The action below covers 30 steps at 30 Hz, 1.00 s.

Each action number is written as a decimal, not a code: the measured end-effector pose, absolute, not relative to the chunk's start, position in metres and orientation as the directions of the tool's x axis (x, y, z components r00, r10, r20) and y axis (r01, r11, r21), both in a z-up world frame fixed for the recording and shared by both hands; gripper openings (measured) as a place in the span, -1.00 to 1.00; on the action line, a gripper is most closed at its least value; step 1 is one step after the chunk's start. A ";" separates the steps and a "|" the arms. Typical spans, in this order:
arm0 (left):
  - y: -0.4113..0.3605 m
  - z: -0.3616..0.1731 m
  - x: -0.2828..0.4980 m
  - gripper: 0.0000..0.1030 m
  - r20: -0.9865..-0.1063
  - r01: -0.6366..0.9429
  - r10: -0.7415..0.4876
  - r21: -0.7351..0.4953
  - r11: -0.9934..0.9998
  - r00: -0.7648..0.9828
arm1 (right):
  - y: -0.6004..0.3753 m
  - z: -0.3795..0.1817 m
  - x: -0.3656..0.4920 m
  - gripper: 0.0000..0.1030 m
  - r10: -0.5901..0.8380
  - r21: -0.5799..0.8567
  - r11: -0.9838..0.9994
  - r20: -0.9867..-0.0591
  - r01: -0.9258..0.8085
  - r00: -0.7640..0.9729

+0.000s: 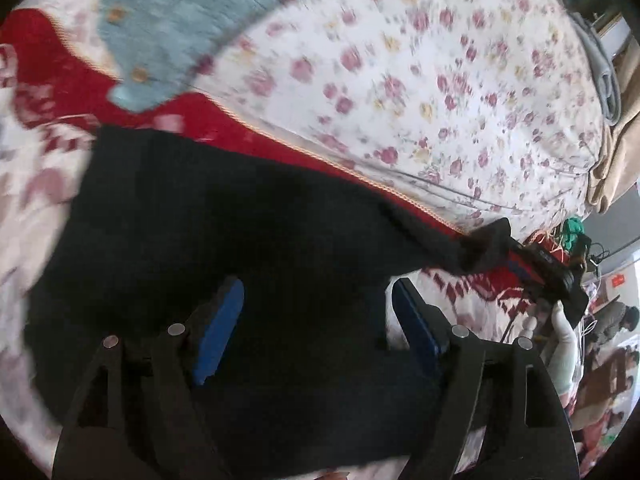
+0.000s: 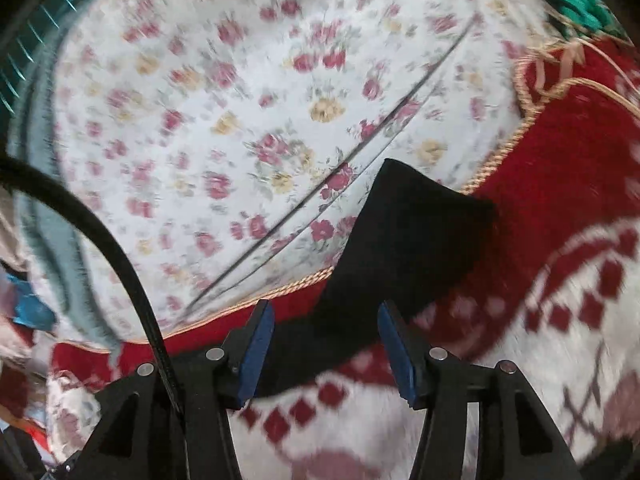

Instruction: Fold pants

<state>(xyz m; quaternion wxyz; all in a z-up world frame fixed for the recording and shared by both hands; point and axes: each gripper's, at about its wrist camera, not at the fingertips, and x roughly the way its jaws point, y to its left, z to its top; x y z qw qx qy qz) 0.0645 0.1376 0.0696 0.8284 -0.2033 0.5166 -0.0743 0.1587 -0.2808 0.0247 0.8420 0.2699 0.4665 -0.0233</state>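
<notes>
My two claws hover, both spread apart, over black pants (image 1: 224, 216) on a bed.

My left claw (image 1: 316, 316) grips nothing, the pants filling the centre of its frame; under my right claw (image 2: 326, 344) a pant end crosses a red blanket (image 2: 560, 152) beside a floral sheet (image 2: 208, 120).

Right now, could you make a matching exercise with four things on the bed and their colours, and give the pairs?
Things:
1. pants
2. blanket
3. sheet
4. sweater

Colours:
A. white with pink flowers
B. grey-blue
C. black
D. red with a white pattern

Pairs: 1-C, 2-D, 3-A, 4-B
</notes>
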 end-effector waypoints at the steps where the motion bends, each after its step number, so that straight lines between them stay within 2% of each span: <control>1: 0.130 0.063 0.080 0.50 -0.836 -0.093 -0.325 -0.403 0.910 0.441 | -0.279 0.020 0.174 0.01 0.194 0.405 0.862 -0.819 0.306 0.539; 3: 0.119 0.054 0.101 0.50 -0.840 -0.098 -0.331 -0.408 0.908 0.430 | -0.279 0.009 0.195 0.01 0.123 0.309 0.890 -0.871 0.334 0.476; 4: 0.115 0.050 0.108 0.50 -0.843 -0.102 -0.331 -0.407 0.908 0.424 | -0.279 0.003 0.203 -0.08 0.091 0.262 0.902 -0.893 0.343 0.442; 5: 0.111 0.044 0.120 0.50 -0.850 -0.111 -0.334 -0.409 0.906 0.407 | -0.280 -0.003 0.207 -0.25 0.089 0.252 0.904 -0.900 0.344 0.426; 6: 0.110 0.040 0.128 0.50 -0.850 -0.115 -0.343 -0.418 0.901 0.400 | -0.284 -0.007 0.208 -0.59 0.118 0.281 0.897 -0.896 0.340 0.429; 7: 0.108 0.038 0.132 0.50 -0.849 -0.118 -0.349 -0.424 0.898 0.397 | -0.289 -0.011 0.204 -0.70 0.161 0.330 0.883 -0.880 0.334 0.446; 10: 0.105 0.028 0.149 0.50 -0.847 -0.150 -0.367 -0.449 0.881 0.384 | -0.298 -0.011 0.187 -0.78 0.203 0.388 0.874 -0.839 0.293 0.504; 16: 0.090 0.012 0.169 0.50 -0.848 -0.188 -0.406 -0.484 0.855 0.340 | -0.327 0.003 0.148 -0.80 0.274 0.504 0.832 -0.736 0.231 0.619; 23: 0.085 0.000 0.185 0.50 -0.835 -0.266 -0.407 -0.515 0.815 0.370 | -0.334 -0.004 0.136 -0.81 0.302 0.524 0.825 -0.725 0.211 0.619; 30: 0.077 -0.007 0.198 0.50 -0.855 -0.307 -0.370 -0.485 0.819 0.364 | -0.342 -0.015 0.126 -0.76 0.354 0.593 0.772 -0.700 0.230 0.620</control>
